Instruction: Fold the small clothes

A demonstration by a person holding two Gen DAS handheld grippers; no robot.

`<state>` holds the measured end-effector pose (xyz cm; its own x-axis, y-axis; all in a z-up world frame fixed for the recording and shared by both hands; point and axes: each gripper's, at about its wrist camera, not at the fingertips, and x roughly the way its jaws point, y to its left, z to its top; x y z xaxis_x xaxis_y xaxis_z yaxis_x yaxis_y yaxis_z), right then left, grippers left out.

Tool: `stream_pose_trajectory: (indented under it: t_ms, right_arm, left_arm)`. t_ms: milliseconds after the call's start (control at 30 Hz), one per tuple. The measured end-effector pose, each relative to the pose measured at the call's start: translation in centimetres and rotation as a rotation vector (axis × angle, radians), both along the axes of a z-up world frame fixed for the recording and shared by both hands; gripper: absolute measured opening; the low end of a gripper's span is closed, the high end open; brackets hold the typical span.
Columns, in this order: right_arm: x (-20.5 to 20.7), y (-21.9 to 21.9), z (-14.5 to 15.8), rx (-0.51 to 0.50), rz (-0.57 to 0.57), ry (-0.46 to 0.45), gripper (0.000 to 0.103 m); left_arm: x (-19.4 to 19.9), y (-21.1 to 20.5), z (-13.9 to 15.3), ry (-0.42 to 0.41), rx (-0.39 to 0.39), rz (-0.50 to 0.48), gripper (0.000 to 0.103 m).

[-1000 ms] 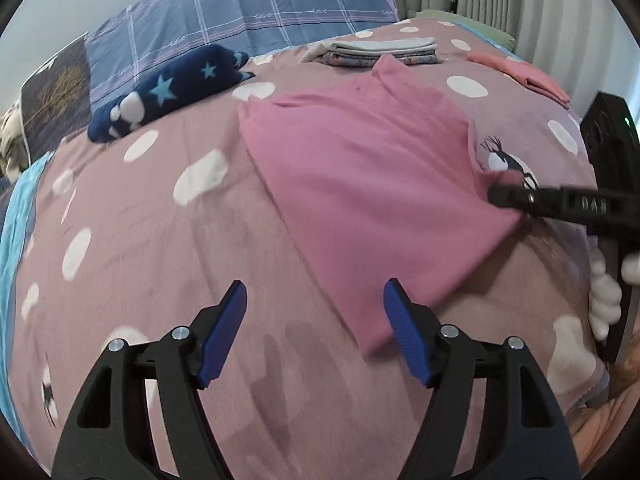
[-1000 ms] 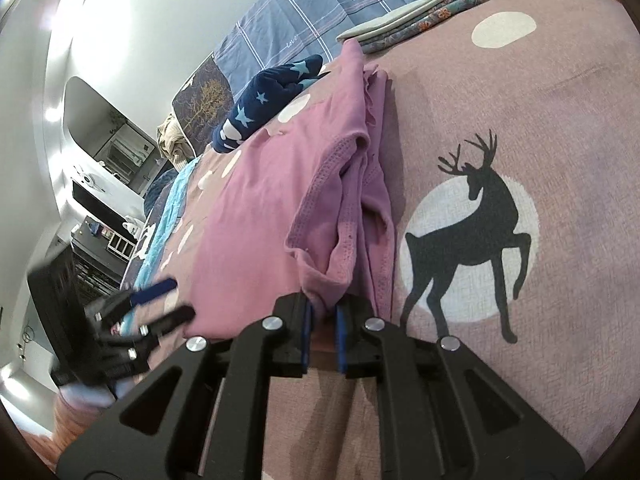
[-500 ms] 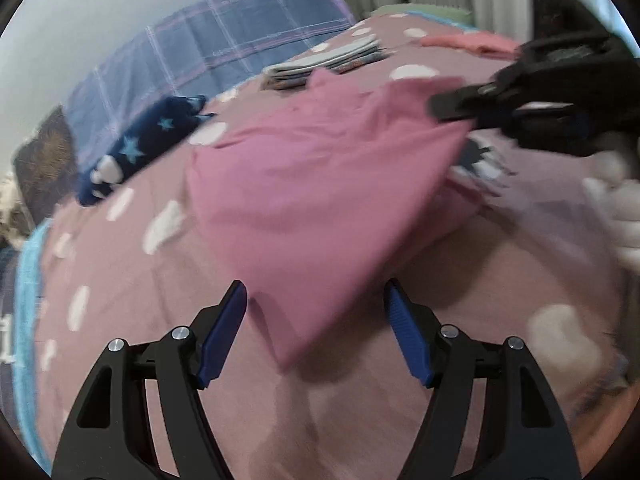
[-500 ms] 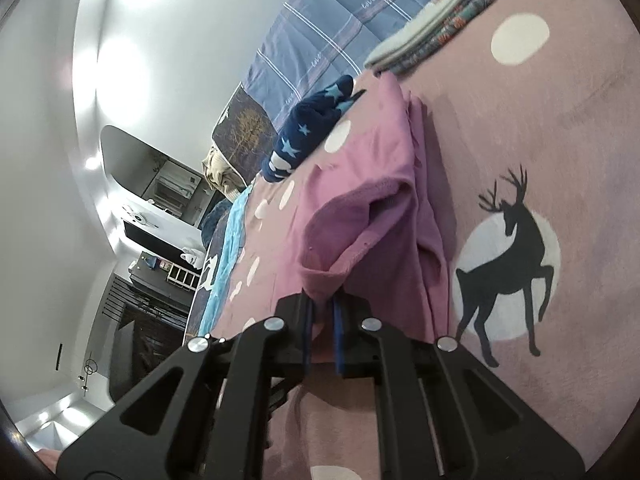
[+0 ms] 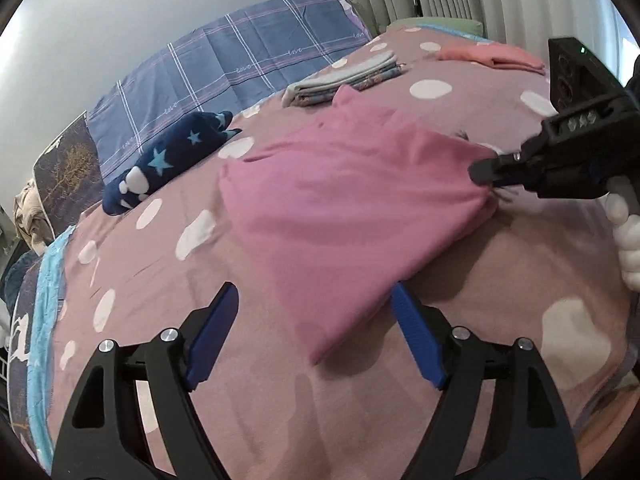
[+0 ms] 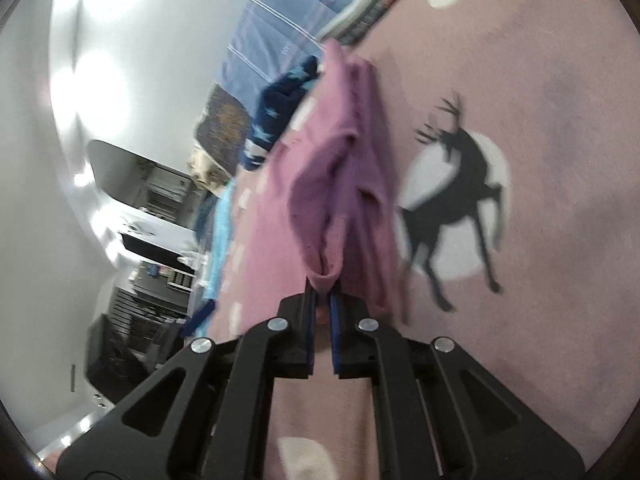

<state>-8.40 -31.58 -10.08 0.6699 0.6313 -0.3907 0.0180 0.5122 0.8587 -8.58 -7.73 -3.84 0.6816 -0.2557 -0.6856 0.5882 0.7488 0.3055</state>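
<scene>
A pink garment [image 5: 344, 196] lies on the mauve dotted bedspread [image 5: 160, 280], its right edge lifted off the bed. My right gripper [image 6: 323, 296] is shut on that edge of the pink garment [image 6: 336, 184]; it also shows at the right of the left wrist view [image 5: 480, 170]. My left gripper [image 5: 314, 316] is open and empty, just above the bed, with the garment's near corner lying between its blue pads [image 5: 416, 340].
A dark blue star-print item [image 5: 168, 160] lies at the back left. A folded stack of clothes [image 5: 344, 80] and a salmon folded piece [image 5: 492, 56] lie at the back. A plaid pillow [image 5: 224, 64] stands behind. A deer print [image 6: 452, 204] marks the bedspread beside the garment.
My right gripper has lifted the garment's right edge up off the bed and carried it leftward. My left gripper has stayed open near the garment's near corner.
</scene>
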Motion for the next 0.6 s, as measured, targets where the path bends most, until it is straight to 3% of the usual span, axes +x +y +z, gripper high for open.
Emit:
stream_pose_trajectory:
  t_ms: [200, 333, 467, 600]
  right_arm:
    - [0.6, 0.7, 4.9, -0.008, 0.006, -0.167, 0.005]
    - [0.5, 0.5, 5.6, -0.018, -0.017, -0.184, 0.004]
    - [0.0, -0.3, 3.4, -0.022, -0.037, -0.109, 0.004]
    - [-0.6, -0.4, -0.8, -0.038, -0.006, 0.048, 0.004]
  left_arm:
    - [-0.2, -3.7, 0.1, -0.006, -0.031, -0.062, 0.079]
    - [1.2, -3.1, -0.6, -0.046, 0.047, 0.063, 0.079]
    - [2.4, 0.8, -1.9, -0.020, 0.116, 0.225, 0.080]
    - [2.4, 4.1, -2.3, 0.098, 0.001, 0.283, 0.084]
